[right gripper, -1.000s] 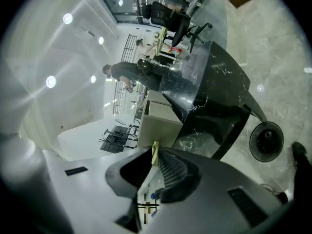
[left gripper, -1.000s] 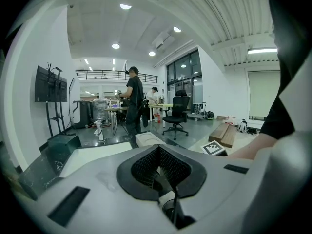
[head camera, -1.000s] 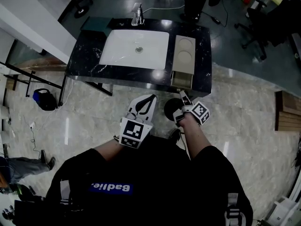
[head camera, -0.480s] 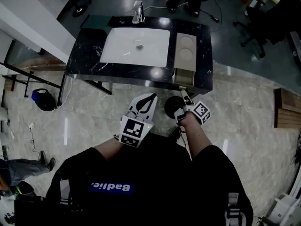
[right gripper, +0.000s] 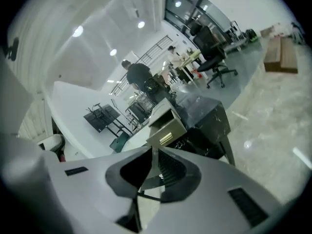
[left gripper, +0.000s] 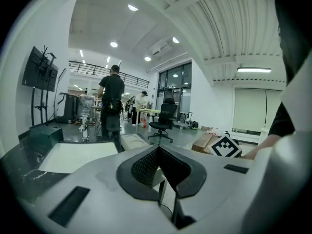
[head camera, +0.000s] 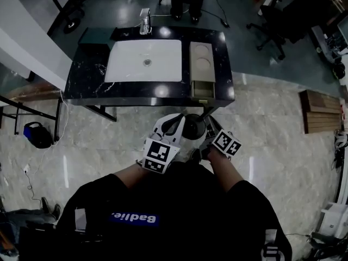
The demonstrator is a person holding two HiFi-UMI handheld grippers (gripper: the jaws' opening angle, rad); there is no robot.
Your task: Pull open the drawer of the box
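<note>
A dark counter (head camera: 87, 80) carries a white sink (head camera: 144, 61) on its left part. At its right end sits the beige box (head camera: 202, 64), its drawer (head camera: 202, 88) drawn out as far as the counter's front edge. Bare stone floor (head camera: 109, 140) lies open between that edge and the person. The left gripper (head camera: 176, 118) is held near the body, claw pressed together with nothing in it. Just beside it, the right gripper (head camera: 212, 126) is likewise closed and empty, well apart from the drawer.
</note>
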